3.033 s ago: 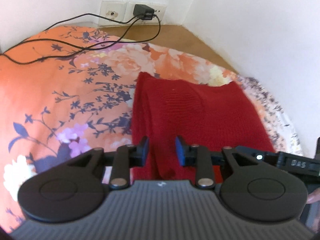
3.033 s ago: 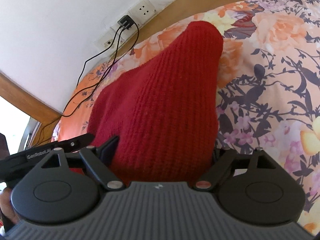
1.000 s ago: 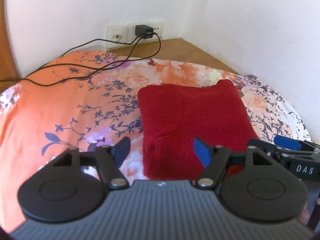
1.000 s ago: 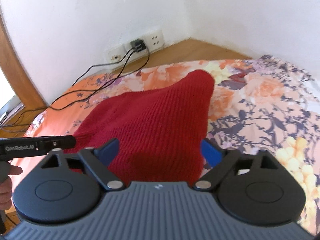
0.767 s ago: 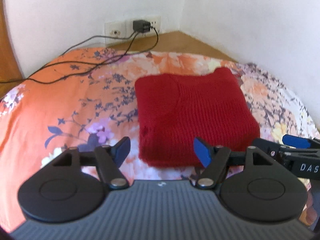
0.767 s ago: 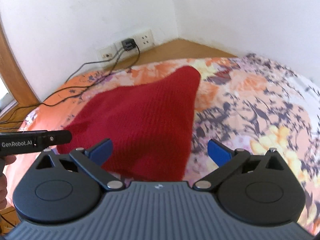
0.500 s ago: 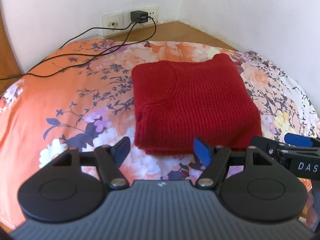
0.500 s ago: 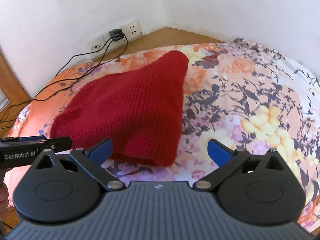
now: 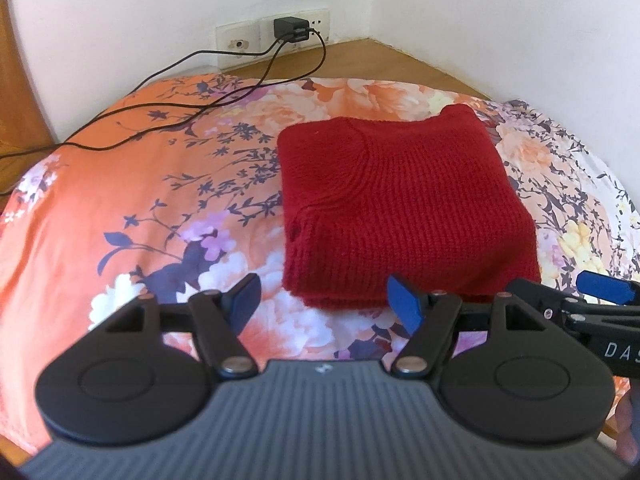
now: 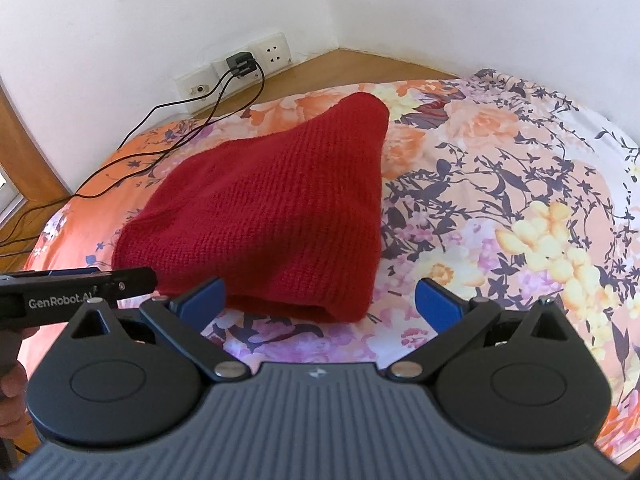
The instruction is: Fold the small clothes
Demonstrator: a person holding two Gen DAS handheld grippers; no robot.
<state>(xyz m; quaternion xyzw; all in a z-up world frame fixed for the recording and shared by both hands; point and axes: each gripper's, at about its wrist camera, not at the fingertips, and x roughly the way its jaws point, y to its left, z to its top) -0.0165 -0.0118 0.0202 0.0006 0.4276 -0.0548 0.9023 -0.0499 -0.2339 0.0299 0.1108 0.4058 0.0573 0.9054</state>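
Observation:
A red knitted sweater (image 9: 396, 208) lies folded into a neat rectangle on the floral bedspread (image 9: 140, 208). It also shows in the right wrist view (image 10: 272, 216). My left gripper (image 9: 324, 300) is open and empty, held back from the sweater's near edge. My right gripper (image 10: 320, 298) is open and empty, also just short of the near edge. The left gripper's side shows in the right wrist view (image 10: 76, 284), and the right gripper's blue fingertips (image 9: 604, 286) show in the left wrist view.
Black charger cables (image 9: 192, 112) trail from wall sockets (image 9: 280, 32) across the far left of the bed. White walls meet in a corner behind the bed, with a wooden ledge (image 9: 384, 52) along them. The bedspread stretches wide on both sides of the sweater.
Both grippers have let go of the sweater, opened wide and pulled back and up. The sweater now lies flat and folded, farther from both cameras.

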